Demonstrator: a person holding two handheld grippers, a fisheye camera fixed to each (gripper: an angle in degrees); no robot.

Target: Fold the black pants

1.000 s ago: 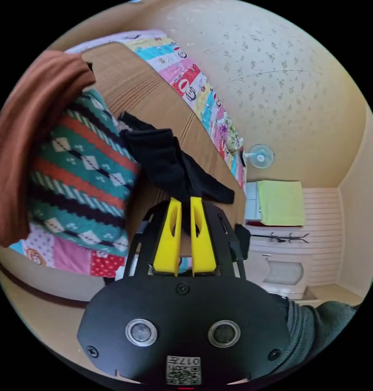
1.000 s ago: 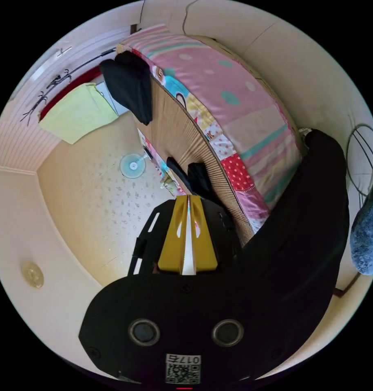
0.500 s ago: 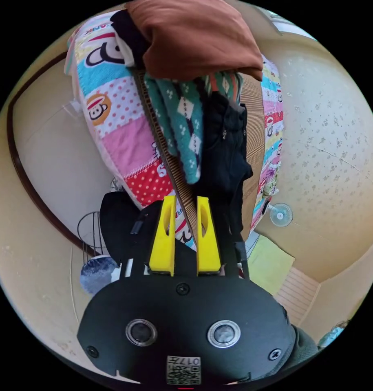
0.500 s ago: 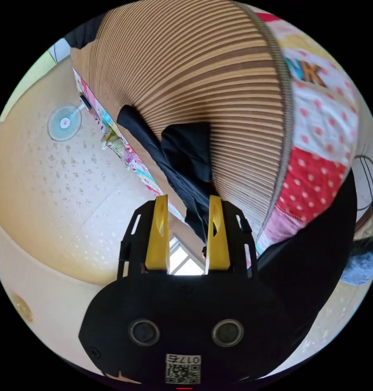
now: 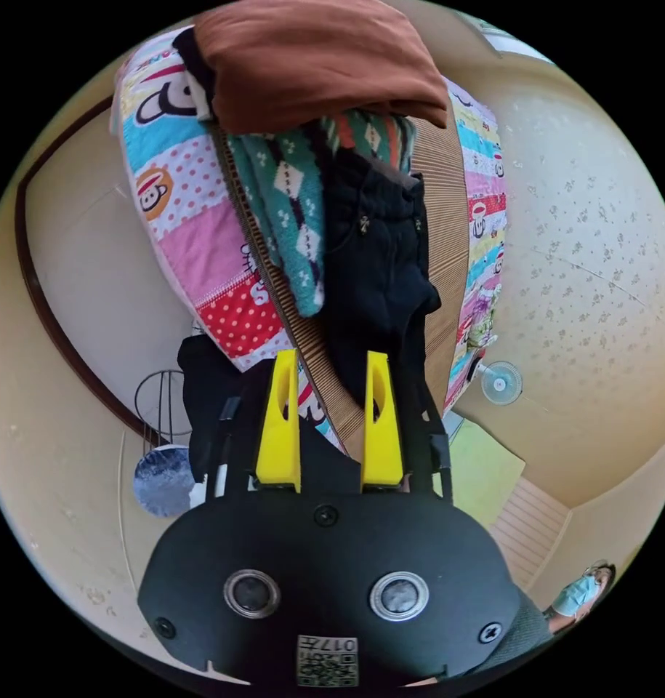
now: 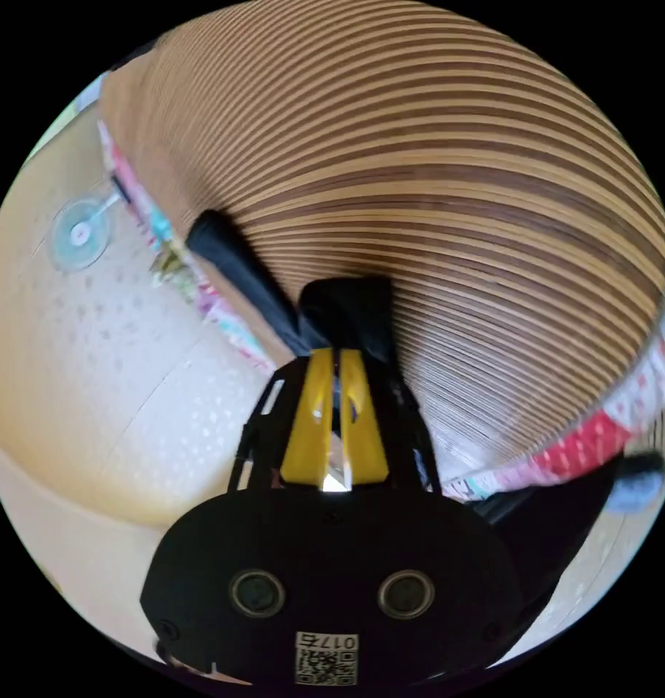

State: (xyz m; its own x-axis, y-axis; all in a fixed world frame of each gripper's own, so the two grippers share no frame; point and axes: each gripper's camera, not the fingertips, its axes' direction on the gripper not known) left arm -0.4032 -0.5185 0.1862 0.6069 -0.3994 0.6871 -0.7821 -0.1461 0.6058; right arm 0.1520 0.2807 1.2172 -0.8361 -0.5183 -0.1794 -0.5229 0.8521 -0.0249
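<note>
The black pants [image 5: 376,269] lie crumpled on a striped tan mat [image 5: 445,218], waistband and buttons toward the patterned sweater. My left gripper [image 5: 331,360] is open just short of the pants' near end; its right jaw overlaps the black cloth's edge. In the right gripper view the picture is blurred. There one narrow leg [image 6: 234,262] trails off toward the mat's edge. My right gripper [image 6: 336,355] has its yellow jaws pressed together on the black pants [image 6: 347,309] at a bunched end, with dark cloth in the slit between them.
A teal patterned sweater [image 5: 288,218] and a brown garment [image 5: 310,65] lie beside the pants. A colourful quilt [image 5: 194,240] lies under the mat [image 6: 448,182]. A fan [image 5: 501,383], a green cloth [image 5: 485,465], a wire frame [image 5: 158,400] and a person [image 5: 583,589] are around.
My right gripper's jaws went from open around the pants' end to shut on it, with the view closer to the mat. My left gripper's jaws opened wider.
</note>
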